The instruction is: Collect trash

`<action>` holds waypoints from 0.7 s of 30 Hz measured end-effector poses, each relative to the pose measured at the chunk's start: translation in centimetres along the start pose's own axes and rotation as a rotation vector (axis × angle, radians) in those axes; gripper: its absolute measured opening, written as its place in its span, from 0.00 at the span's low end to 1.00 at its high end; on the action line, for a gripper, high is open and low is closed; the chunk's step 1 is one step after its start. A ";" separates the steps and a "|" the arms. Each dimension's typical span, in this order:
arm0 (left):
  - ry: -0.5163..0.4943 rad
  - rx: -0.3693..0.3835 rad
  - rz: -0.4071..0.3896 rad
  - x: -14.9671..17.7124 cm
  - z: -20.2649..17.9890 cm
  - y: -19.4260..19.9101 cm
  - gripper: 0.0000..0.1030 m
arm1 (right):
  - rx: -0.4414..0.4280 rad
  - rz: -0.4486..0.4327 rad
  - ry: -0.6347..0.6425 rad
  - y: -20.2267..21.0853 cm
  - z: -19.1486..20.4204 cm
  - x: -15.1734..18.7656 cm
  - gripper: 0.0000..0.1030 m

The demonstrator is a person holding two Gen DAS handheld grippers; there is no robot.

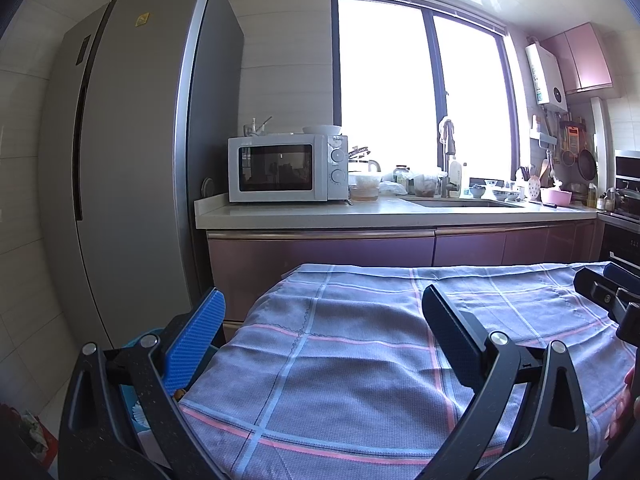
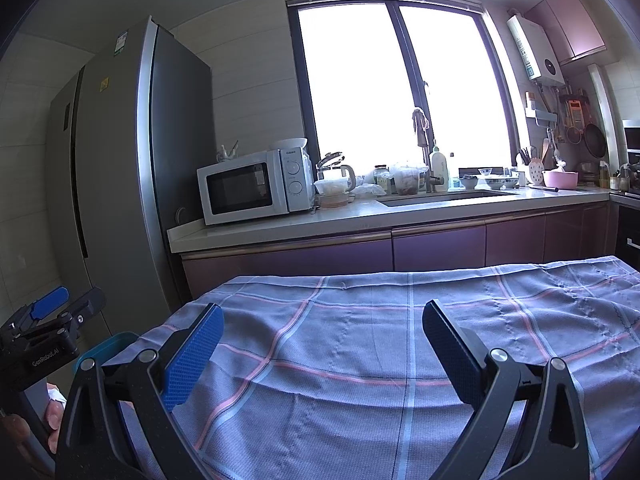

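Blue bin [image 1: 138,364] with scraps in left view only, both grippers agape

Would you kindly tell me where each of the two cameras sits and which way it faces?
Left wrist: on the left gripper, over the checked lilac tablecloth, facing the white microwave; open blue pads, right gripper at right edge.
Right wrist: on the right gripper, same heading, further right; open pads, left gripper and holding hand at left.
Shared: tablecloth, microwave, grey refrigerator, bright window, teal bin.
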State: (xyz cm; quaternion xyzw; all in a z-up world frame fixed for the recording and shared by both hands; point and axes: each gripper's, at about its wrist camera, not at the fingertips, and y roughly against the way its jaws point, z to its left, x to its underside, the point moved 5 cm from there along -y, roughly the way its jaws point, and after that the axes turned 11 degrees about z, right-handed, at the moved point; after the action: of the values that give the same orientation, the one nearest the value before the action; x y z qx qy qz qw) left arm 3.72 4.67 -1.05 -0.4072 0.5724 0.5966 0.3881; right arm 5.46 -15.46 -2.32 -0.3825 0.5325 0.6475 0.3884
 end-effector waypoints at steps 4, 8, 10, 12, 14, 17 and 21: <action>-0.003 0.004 0.006 0.1 -0.2 -0.3 0.94 | 0.001 0.002 -0.004 0.0 0.0 0.0 0.93; -0.002 0.012 0.015 0.1 -0.2 -0.7 0.94 | 0.001 0.005 -0.008 -0.1 -0.2 0.1 0.93; -0.002 0.009 0.017 0.1 -0.2 -0.8 0.94 | 0.001 0.004 -0.009 -0.1 -0.2 0.1 0.93; -0.007 0.001 0.013 0.1 -0.3 -0.9 0.94 | 0.001 0.005 -0.011 -0.1 -0.3 0.1 0.93; -0.014 0.001 0.014 0.0 -0.4 -1.0 0.94 | 0.002 0.003 -0.013 -0.2 -0.5 0.1 0.93; -0.032 0.000 0.032 0.1 -0.8 -1.5 0.94 | 0.006 0.006 -0.015 -0.3 -0.8 0.1 0.93; -0.039 0.046 0.139 0.4 -1.4 -4.0 0.94 | 0.026 0.020 -0.019 -0.6 -2.0 0.1 0.93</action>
State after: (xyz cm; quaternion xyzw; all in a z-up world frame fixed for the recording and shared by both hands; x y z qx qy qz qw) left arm 7.35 3.45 -2.96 -0.3457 0.6051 0.6166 0.3663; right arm 6.12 -17.33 -2.92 -0.3659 0.5411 0.6479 0.3918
